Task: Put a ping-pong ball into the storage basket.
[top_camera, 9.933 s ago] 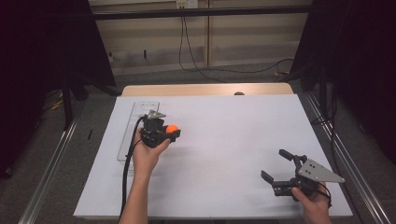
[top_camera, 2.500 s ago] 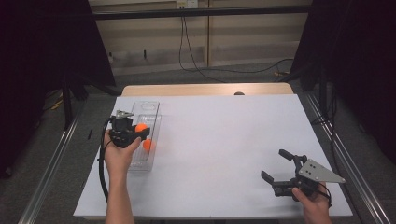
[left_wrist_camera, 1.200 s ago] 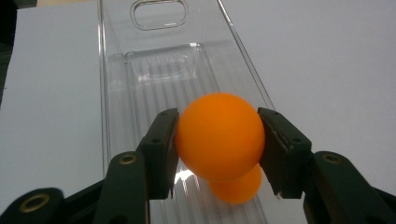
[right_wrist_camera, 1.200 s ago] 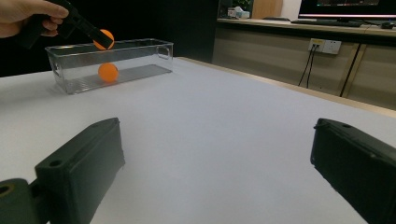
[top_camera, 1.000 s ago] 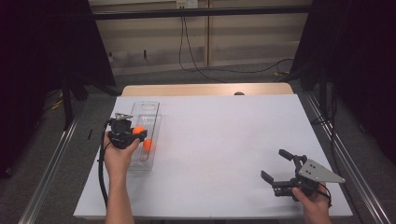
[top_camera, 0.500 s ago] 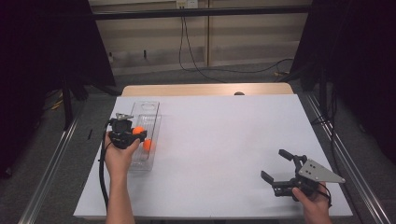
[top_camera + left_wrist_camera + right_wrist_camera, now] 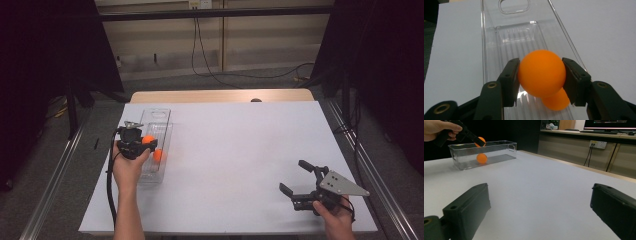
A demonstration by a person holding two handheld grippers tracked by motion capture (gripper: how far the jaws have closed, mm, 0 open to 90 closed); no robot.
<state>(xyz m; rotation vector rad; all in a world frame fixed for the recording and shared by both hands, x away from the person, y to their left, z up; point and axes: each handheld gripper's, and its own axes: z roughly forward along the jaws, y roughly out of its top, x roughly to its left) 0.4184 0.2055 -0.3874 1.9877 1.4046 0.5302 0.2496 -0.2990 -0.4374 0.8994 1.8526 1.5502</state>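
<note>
My left gripper (image 7: pixel 541 65) is shut on an orange ball (image 7: pixel 541 72), its two pads pressing the ball's sides. It holds the ball over a clear plastic bin (image 7: pixel 519 42). A second orange ball (image 7: pixel 556 101) lies on the bin's floor just below. From above, the left gripper (image 7: pixel 142 142) with its ball (image 7: pixel 148 140) hangs over the bin (image 7: pixel 156 117) at the table's left, the other ball (image 7: pixel 157 155) beside it. My right gripper (image 7: pixel 293 176) rests open near the front right, and its jaws (image 7: pixel 540 195) have nothing between them.
A white sheet (image 7: pixel 240 150) covers the table, with a wooden edge (image 7: pixel 220 96) at the back. Metal rails (image 7: pixel 55 175) run along both sides. Cables lie on the floor behind. The right gripper view shows the bin (image 7: pixel 499 150) far off to the left.
Since the oldest frame my left gripper has carried its ball leftward to above the bin. Over the last second nothing has visibly moved.
</note>
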